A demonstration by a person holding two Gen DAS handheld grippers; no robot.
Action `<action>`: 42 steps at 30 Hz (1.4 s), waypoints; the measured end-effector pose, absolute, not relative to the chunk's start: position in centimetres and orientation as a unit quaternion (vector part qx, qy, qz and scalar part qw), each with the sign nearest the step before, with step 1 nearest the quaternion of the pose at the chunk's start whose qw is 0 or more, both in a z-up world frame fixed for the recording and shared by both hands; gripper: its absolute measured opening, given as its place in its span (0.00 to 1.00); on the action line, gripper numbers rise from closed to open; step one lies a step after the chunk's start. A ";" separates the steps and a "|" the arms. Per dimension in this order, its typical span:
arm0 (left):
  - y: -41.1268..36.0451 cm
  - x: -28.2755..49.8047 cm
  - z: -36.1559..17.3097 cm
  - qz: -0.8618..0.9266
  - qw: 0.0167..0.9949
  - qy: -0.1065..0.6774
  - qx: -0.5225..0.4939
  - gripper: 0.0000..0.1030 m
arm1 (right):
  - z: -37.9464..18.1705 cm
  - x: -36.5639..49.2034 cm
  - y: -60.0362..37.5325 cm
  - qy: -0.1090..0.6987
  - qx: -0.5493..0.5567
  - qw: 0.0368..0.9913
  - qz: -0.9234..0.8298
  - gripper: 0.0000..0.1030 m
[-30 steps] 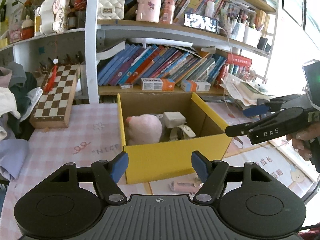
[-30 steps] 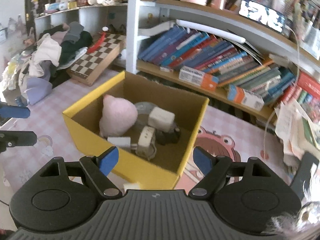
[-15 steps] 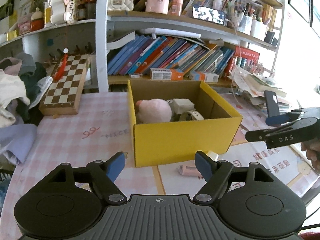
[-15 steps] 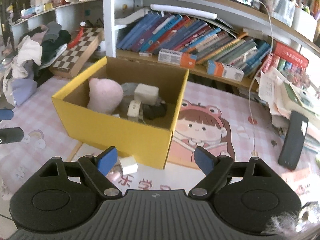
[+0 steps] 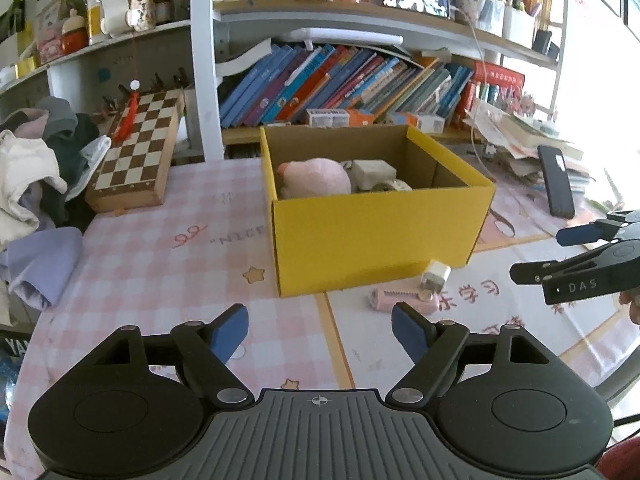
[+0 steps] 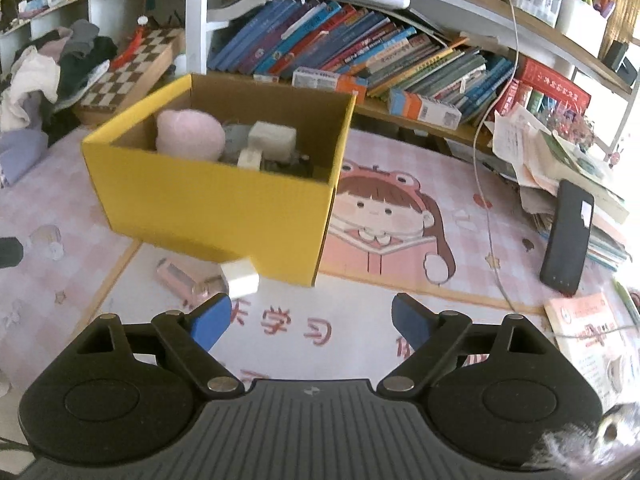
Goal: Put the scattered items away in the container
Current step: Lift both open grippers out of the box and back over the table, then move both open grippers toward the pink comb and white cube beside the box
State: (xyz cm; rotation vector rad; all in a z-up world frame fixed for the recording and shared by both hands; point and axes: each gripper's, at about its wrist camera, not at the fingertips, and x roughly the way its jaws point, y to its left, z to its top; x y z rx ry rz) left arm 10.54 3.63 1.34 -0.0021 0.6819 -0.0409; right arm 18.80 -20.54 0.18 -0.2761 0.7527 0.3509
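Both claws spread and empty, left gripper and right gripper low-centre, lined up toward white charger and pink clip outside yellow box.

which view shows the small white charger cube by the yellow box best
The right wrist view: the small white cube-shaped charger sits near and unobstructed before the yellow cardboard box. The left wrist view shows it smaller and farther off.

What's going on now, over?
Both grippers open, left, right. White plug and pink clip lie outside yellow box. Nothing in the way.
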 end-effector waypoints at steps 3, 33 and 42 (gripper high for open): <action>3.2 10.3 0.8 -0.022 0.941 0.337 0.010 0.79 | -0.6 18.0 -20.5 0.370 -0.137 0.904 0.164 0.85; -1.0 8.4 -2.5 -0.043 0.923 0.377 0.069 0.87 | -4.2 13.0 -18.8 0.416 -0.150 0.877 0.186 0.87; -1.2 8.6 -2.8 -0.042 0.921 0.381 0.071 0.87 | -4.3 13.0 -19.0 0.418 -0.149 0.877 0.184 0.87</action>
